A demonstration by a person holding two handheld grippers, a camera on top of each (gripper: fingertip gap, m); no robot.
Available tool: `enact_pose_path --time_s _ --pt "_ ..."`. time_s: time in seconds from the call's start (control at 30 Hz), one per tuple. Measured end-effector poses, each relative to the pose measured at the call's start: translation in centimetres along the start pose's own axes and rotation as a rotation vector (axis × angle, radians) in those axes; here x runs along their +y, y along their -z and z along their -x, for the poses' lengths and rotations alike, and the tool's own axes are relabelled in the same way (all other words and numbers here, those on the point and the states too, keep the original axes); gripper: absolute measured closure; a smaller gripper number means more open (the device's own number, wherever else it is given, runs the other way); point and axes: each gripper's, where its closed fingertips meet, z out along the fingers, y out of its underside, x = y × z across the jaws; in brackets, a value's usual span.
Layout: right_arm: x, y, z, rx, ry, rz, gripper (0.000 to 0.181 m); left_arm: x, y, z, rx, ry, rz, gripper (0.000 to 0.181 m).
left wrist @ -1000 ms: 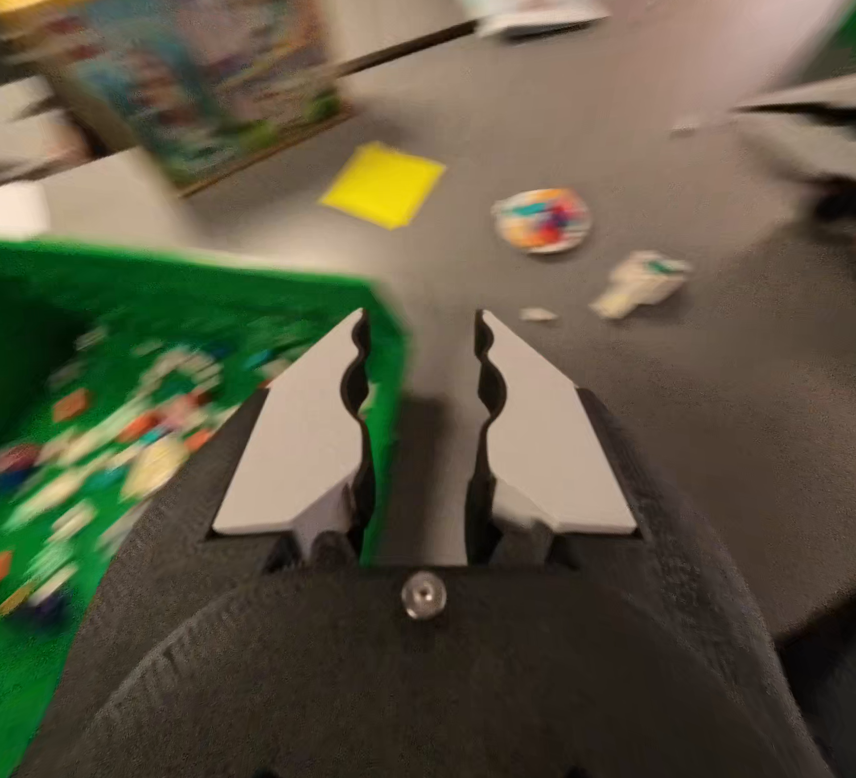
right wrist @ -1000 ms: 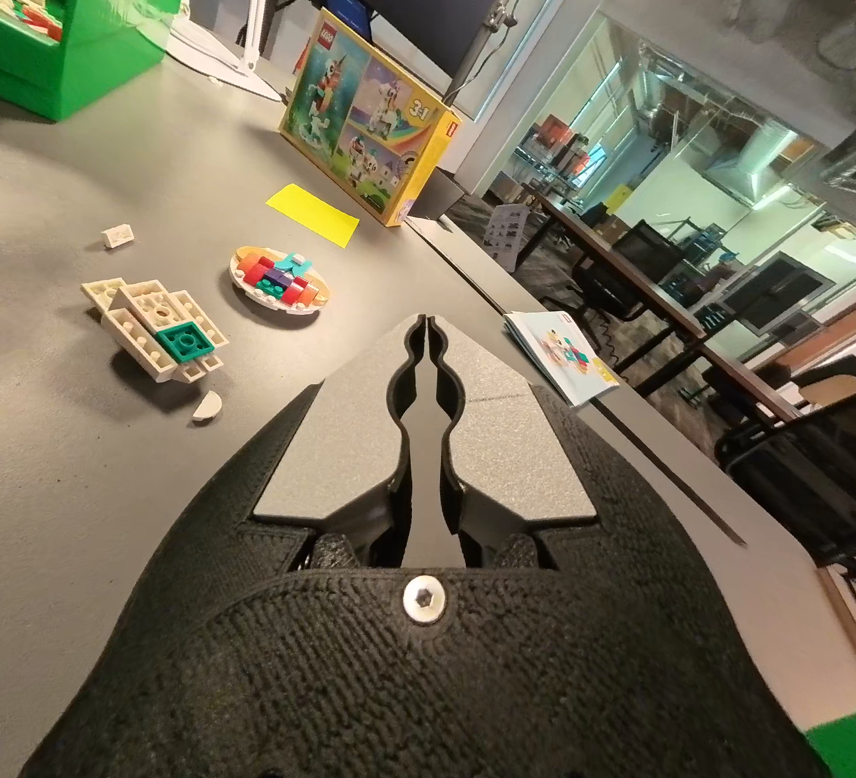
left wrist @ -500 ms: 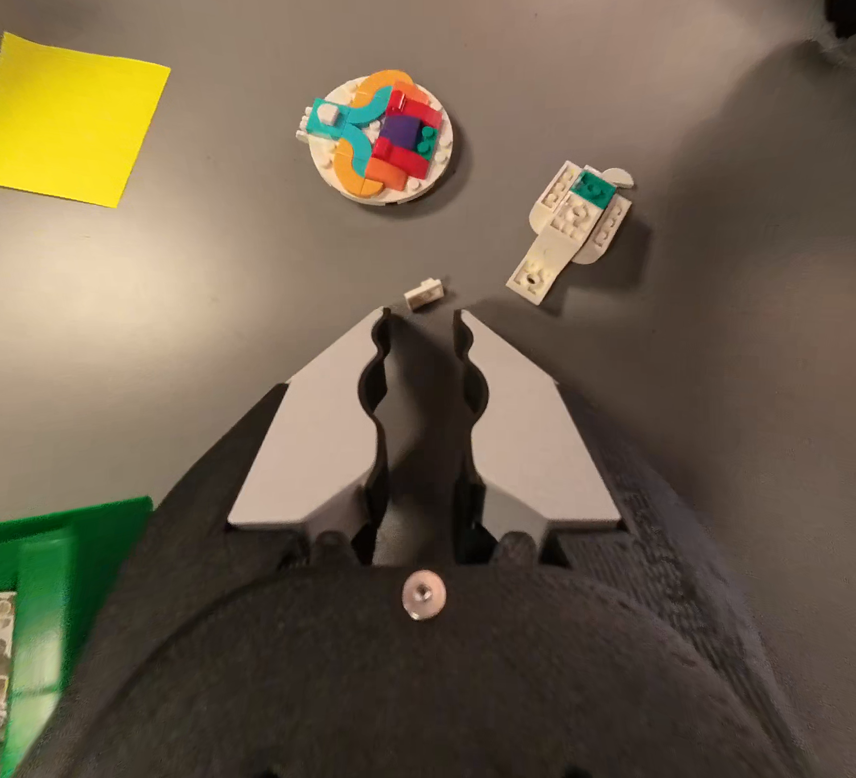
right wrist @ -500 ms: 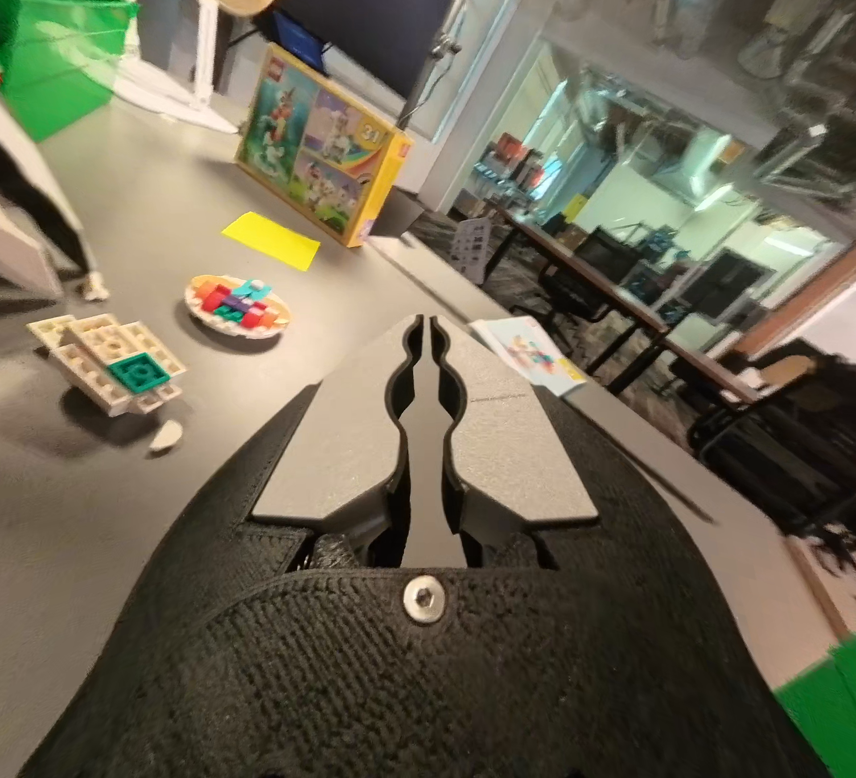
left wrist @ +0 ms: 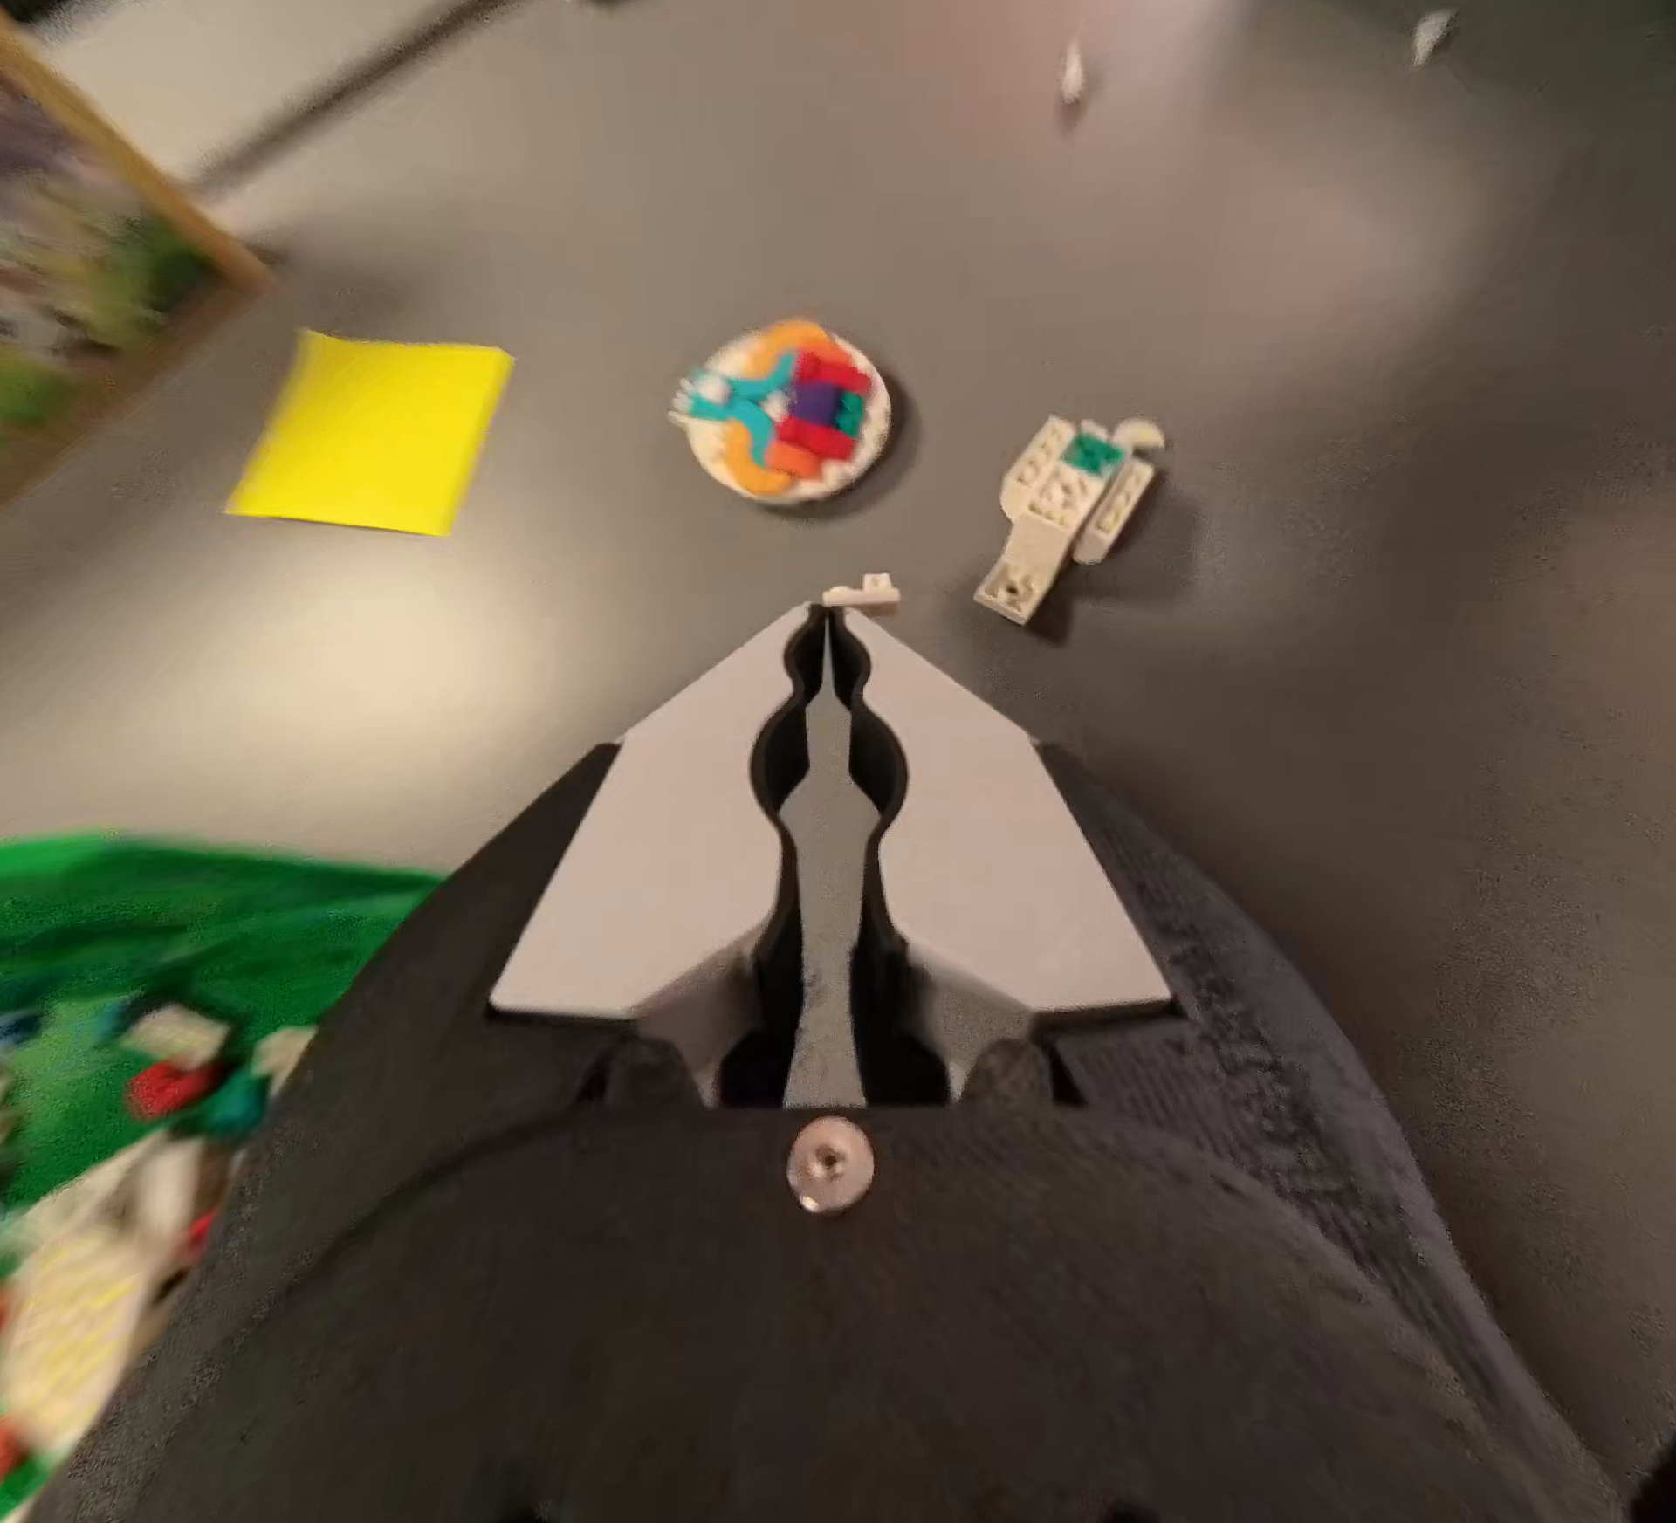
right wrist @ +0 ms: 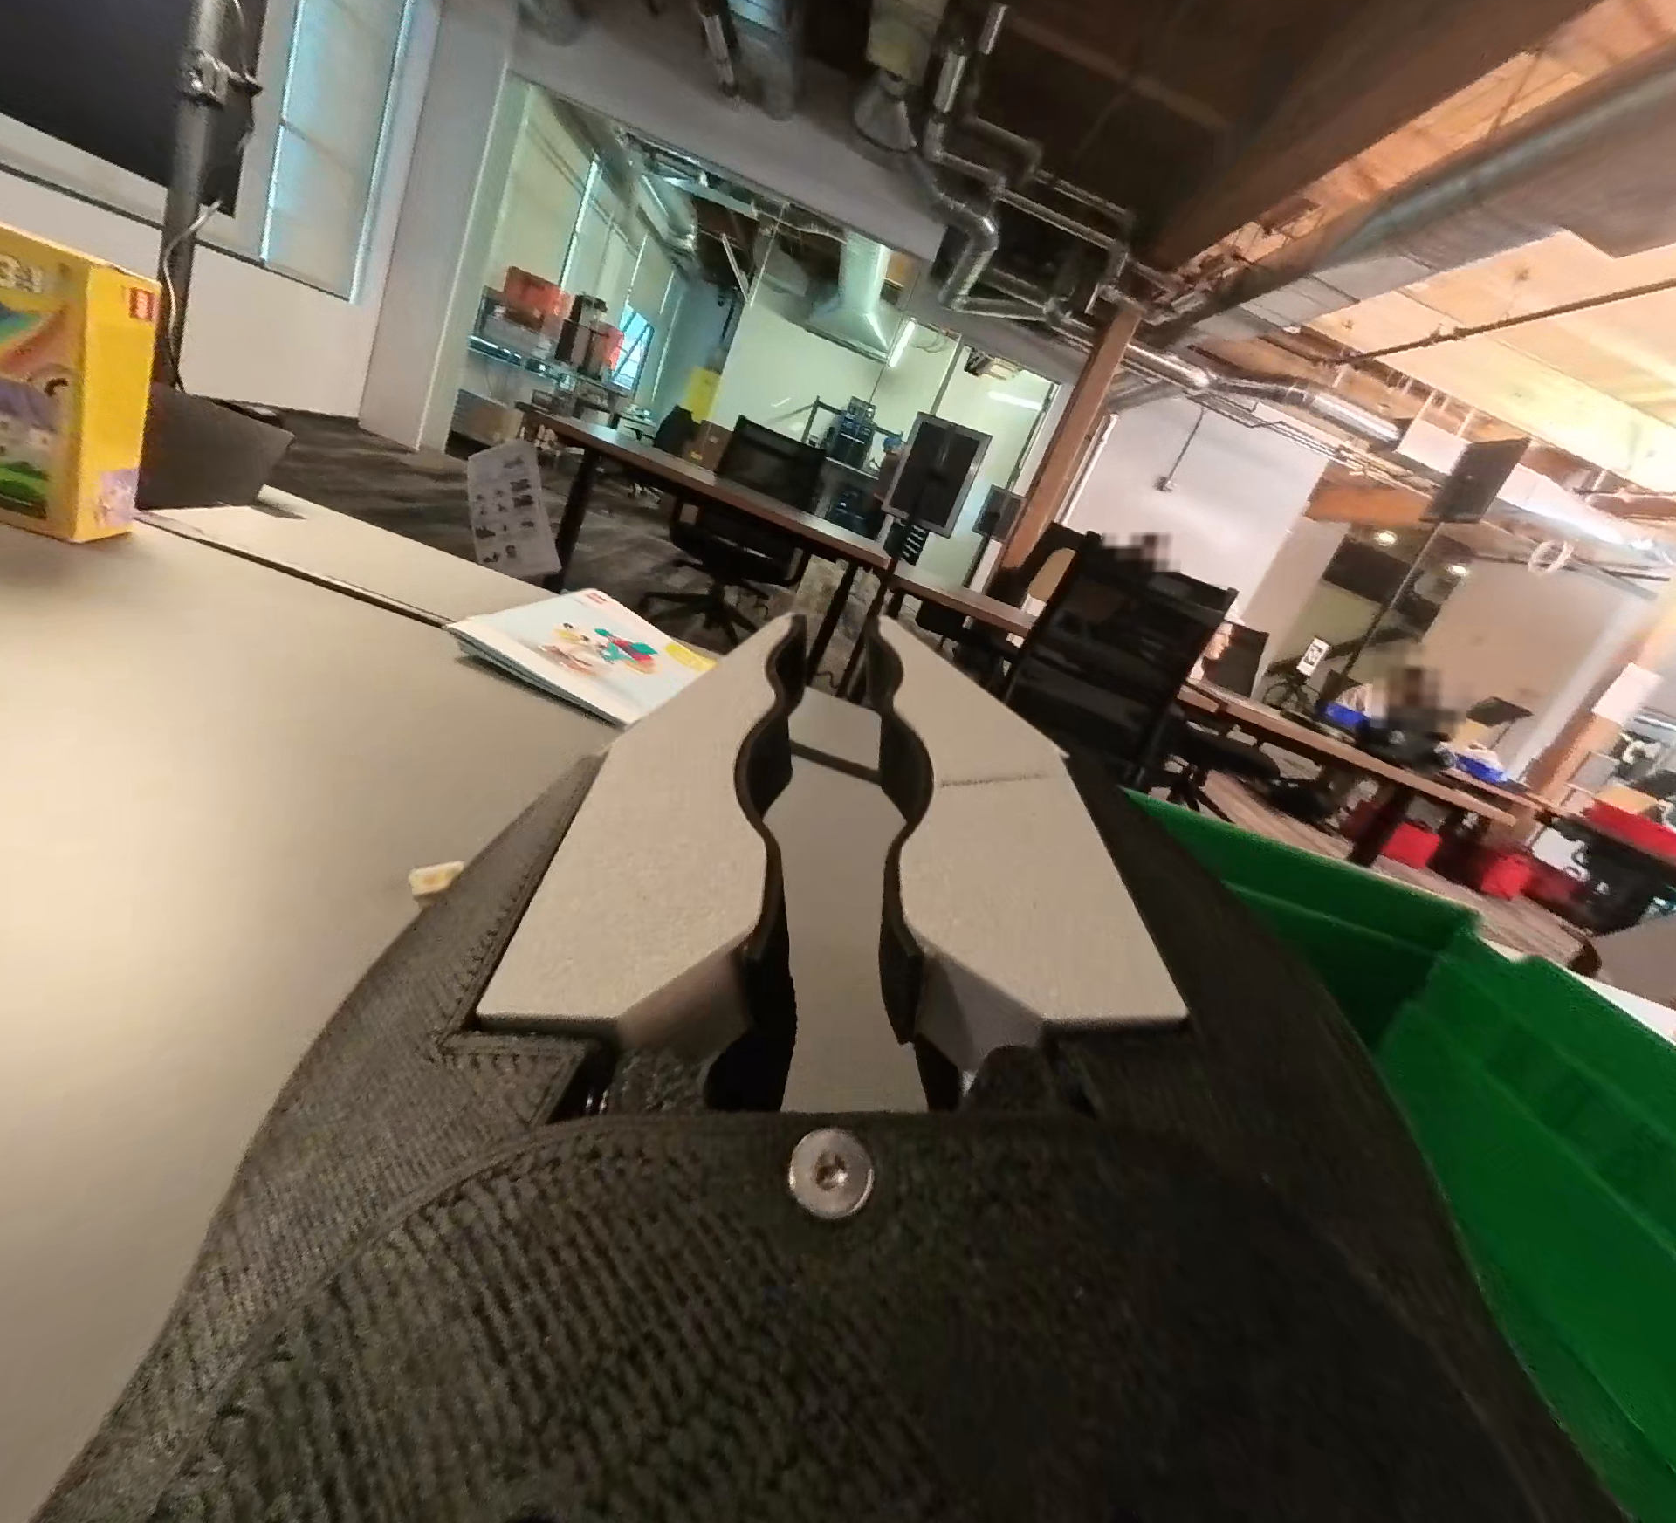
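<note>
Your left gripper [left wrist: 827,618] is sitting with its tips pinched nearly together, gripping a small white brick piece [left wrist: 863,593] that is sticking out just past them; whether the piece is off the grey table [left wrist: 1270,210] I cannot tell. Just right of it a white brick assembly [left wrist: 1070,514] with a teal plate on top is lying flat; far of the tips a round white plate [left wrist: 787,411] is carrying red, orange, teal and purple bricks; a yellow paper square [left wrist: 372,435] is lying to the left. Near left, a green bin [left wrist: 136,908] is holding loose mixed bricks, blurred.

Your right gripper [right wrist: 836,638] is hovering with a narrow gap between its fingers, holding nothing; just right of it another green bin [right wrist: 1451,1017] is showing divider walls, contents out of sight. A booklet [right wrist: 589,654] is lying on the table far of the fingers; a tiny white piece [right wrist: 435,878] is sitting at your gripper's left edge; a yellow toy box [right wrist: 73,400] is standing far left.
</note>
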Motion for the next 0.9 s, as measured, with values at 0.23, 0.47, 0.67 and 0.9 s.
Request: enact_pose_path --time_s 0.23,0.47,0.67,0.9 --pt "1.7 0.4 0.3 -0.079 0.039 0.158 0.174 3.4 12.2 10.6 -0.455 0.184 0.116 0.181" --pt "5.3 4.6 3.9 -0.621 0.160 0.662 0.171 10.8 13.8 13.5 -0.493 0.482 0.385 0.152" --pt "9.3 6.5 4.9 -1.073 0.600 0.932 0.165 4.4 14.1 13.5 -0.571 0.364 0.202 0.132" --pt "13.2 6.4 5.1 -1.343 0.688 1.068 0.159 -11.1 0.1 -3.5 0.144 0.044 -0.134 0.139"
